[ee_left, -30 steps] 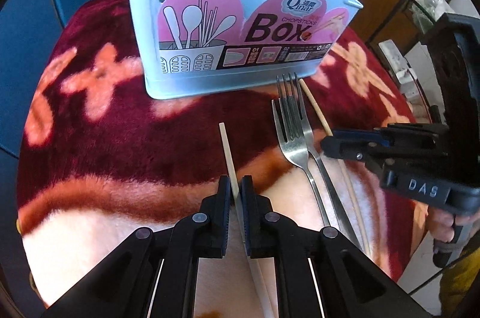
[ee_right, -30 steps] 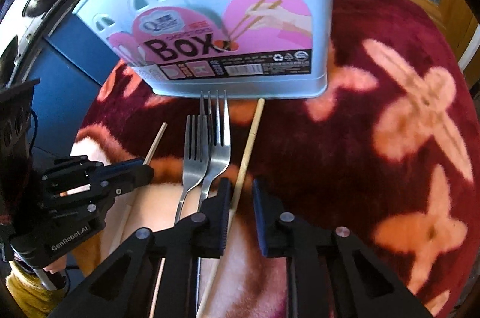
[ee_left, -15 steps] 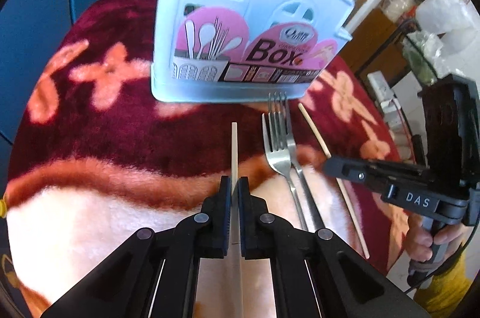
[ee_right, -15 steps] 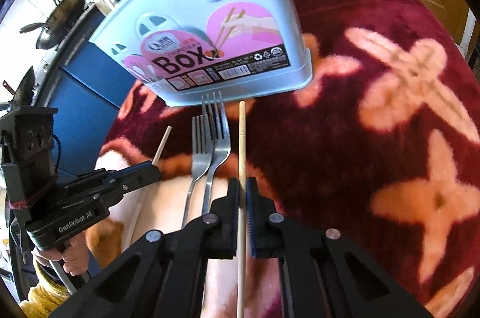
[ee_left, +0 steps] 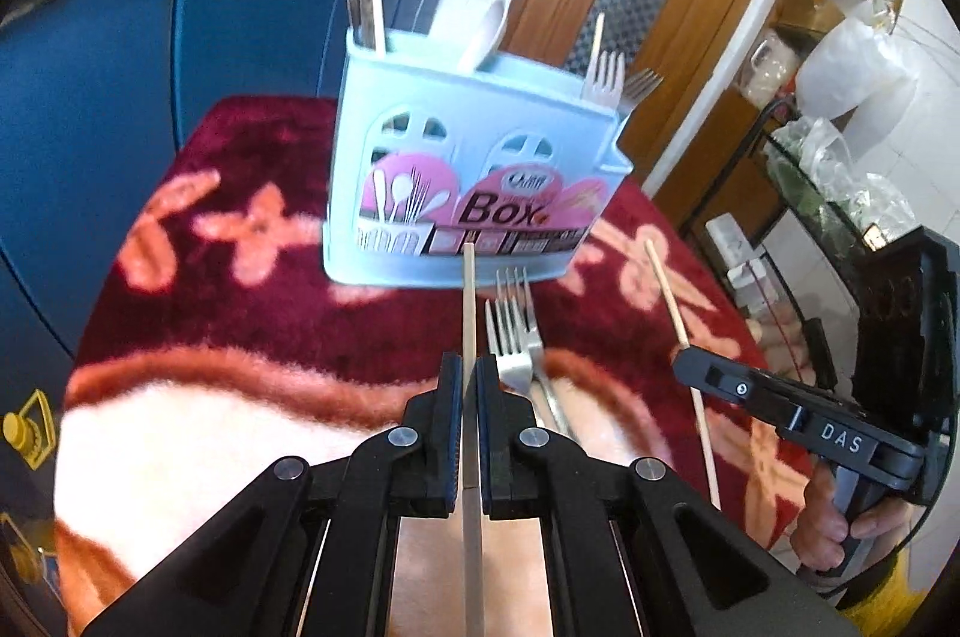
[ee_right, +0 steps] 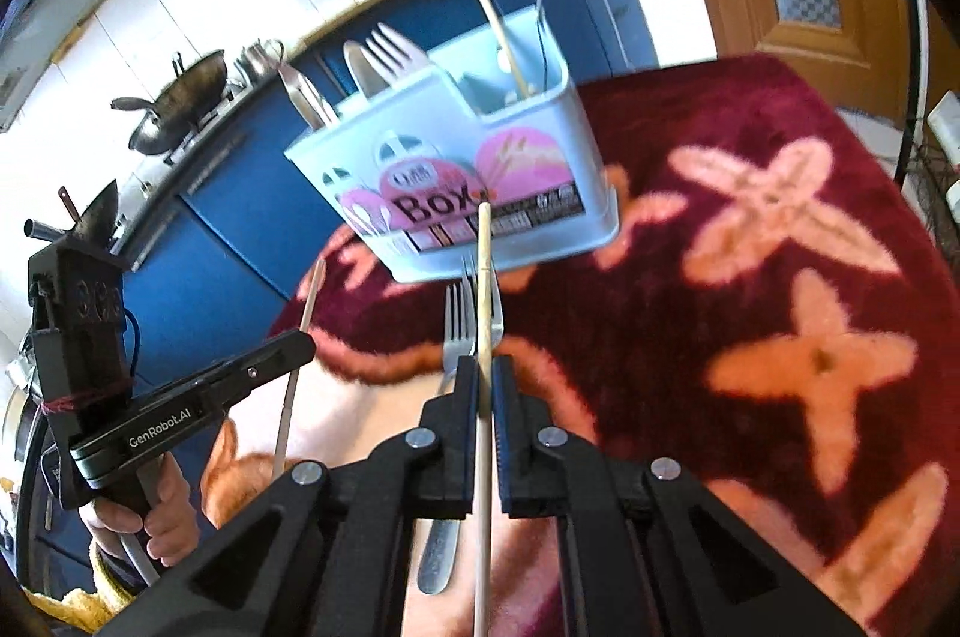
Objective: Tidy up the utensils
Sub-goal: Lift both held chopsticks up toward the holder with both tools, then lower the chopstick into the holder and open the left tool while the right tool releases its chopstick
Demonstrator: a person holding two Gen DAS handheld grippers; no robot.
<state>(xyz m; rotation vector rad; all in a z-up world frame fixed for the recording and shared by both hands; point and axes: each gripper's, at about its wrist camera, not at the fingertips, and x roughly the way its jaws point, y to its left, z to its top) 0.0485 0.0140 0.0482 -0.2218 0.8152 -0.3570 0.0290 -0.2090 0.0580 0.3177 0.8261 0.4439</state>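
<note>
A: Left gripper (ee_left: 469, 385)?
B: Closed tight on one wooden chopstick (ee_left: 468, 301), gripped partway along. Stick pointed straight ahead, tip showing against the label of the blue utensil box (ee_left: 420, 144).

A: And the right gripper (ee_right: 485, 385)?
B: Likewise clamped, pads pressed on a second chopstick (ee_right: 482, 277). Tip aimed at the front of the same box, seen from the right wrist as the box (ee_right: 528, 144) with "Box" printed on a pink label.

A: Each gripper visible from the other camera?
B: Yes. Right one seen off to the side in the left view, marked "DAS", stick slanting up past its tip. Left one seen in the right view, marked "GenRobot.AI", stick likewise poking past the fingers.

A: Left on the cloth?
B: Two metal forks (ee_left: 516, 337), side by side and touching, tines toward the box, lying between the two held sticks. Same forks (ee_right: 459, 319) partly hidden behind the right gripper's chopstick.

A: Surface underneath?
B: Plush dark-red blanket (ee_left: 240, 313) with peach flower shapes and a pale patch nearer the cameras.

A: Box contents?
B: Already stocked: a white plastic fork (ee_right: 390, 48) and a metal handle upright in the larger compartments, one chopstick (ee_right: 498, 18) leaning in the end compartment. Exact count of pieces inside hard to tell.

A: Box position?
B: Upright on the blanket, just beyond the fork tines, label facing both cameras.
</note>
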